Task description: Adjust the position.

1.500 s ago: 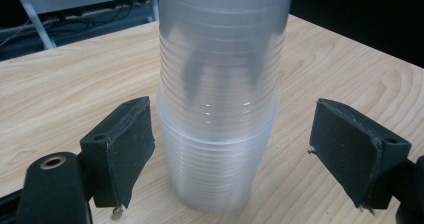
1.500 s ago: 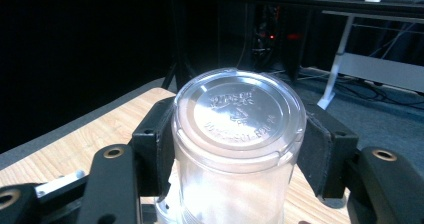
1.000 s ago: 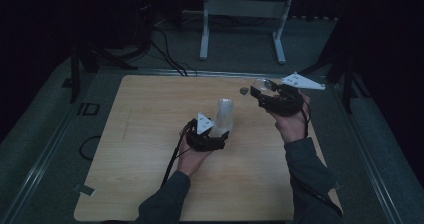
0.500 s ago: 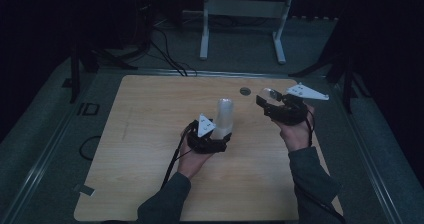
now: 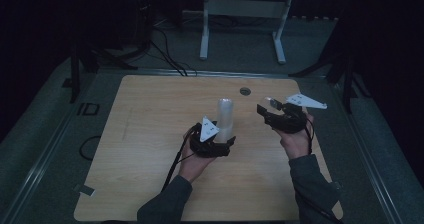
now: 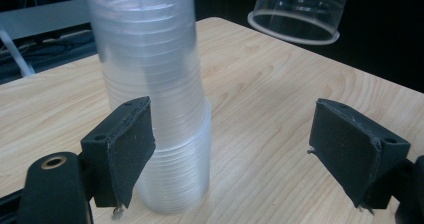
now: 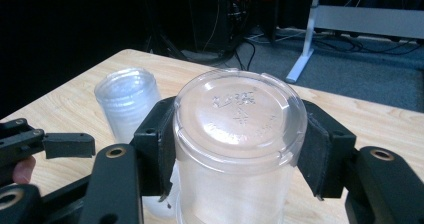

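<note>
Stack of cups (image 5: pixel 225 120): clear plastic, upright on the wooden table (image 5: pixel 150 134), near the table's middle; long axis vertical.
Single cup (image 7: pixel 239 149): clear, held bottom toward the right gripper's camera, off to the right of the stack and raised above the table (in the left gripper view it hangs in the air, mouth facing down and toward the stack (image 6: pixel 295 9)).
Right gripper (image 5: pixel 280 118): jaws clamped on the single cup's sides; well apart from the stack.
Left gripper (image 5: pixel 215 143): jaws wide, nothing pinched; one pad just beside the stack's lower wall, the other far off it. Nearer hand to the stack.
Key relation: from the single cup, the stack lies left and lower; my guess is the cup goes onto the stack's top, so its axis must line up with the stack's.
View differences: right gripper view gives the cup's embossed bottom; left gripper view gives its open rim.
Small dark disc (image 5: pixel 245 91): on the table, beyond the stack.
</note>
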Tool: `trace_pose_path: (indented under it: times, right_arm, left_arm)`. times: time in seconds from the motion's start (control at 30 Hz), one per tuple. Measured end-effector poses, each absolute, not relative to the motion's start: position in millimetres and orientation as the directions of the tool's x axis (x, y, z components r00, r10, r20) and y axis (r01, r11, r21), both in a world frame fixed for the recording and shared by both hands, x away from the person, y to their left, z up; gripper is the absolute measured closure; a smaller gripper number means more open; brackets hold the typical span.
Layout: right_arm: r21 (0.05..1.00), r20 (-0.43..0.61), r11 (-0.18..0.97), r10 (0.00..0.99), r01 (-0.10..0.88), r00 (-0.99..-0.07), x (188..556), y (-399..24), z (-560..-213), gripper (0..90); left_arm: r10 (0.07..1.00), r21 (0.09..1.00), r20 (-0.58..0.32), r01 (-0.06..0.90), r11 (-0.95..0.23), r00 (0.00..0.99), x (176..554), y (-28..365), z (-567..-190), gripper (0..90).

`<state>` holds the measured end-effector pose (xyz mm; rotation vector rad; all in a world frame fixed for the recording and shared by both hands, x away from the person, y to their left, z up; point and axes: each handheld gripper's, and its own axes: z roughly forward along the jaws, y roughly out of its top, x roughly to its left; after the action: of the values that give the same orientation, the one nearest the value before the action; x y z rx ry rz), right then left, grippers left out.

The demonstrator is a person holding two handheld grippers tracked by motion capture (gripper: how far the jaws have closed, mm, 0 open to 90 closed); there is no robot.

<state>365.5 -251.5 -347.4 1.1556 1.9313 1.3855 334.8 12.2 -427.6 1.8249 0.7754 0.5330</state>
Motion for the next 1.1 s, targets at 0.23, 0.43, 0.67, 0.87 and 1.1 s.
trace_pose_path:
  times: [0.23, 0.43, 0.67, 0.87, 1.1]
  right_arm:
    - [0.920, 0.092, 0.125, 0.851, 0.371, -0.517, 361, -253, -359, 40.5]
    - [0.915, 0.102, 0.122, 0.851, 0.384, -0.515, 358, -255, -367, 40.6]
    - [0.911, 0.119, 0.109, 0.854, 0.398, -0.506, 354, -259, -376, 40.6]
    - [0.906, 0.135, 0.097, 0.856, 0.412, -0.499, 352, -261, -383, 40.5]
    - [0.899, 0.170, 0.064, 0.860, 0.433, -0.481, 348, -266, -395, 40.6]
  left_arm:
    - [0.703, 0.932, 0.016, 0.244, -0.268, 0.711, 330, 7, -426, 18.4]
    - [0.689, 0.934, 0.019, 0.233, -0.271, 0.725, 327, 3, -424, 19.2]
    - [0.676, 0.933, 0.024, 0.226, -0.279, 0.737, 326, 0, -422, 19.3]
    - [0.669, 0.932, 0.025, 0.225, -0.285, 0.743, 325, -3, -422, 19.3]
    - [0.660, 0.929, 0.028, 0.225, -0.295, 0.751, 326, -6, -423, 20.0]
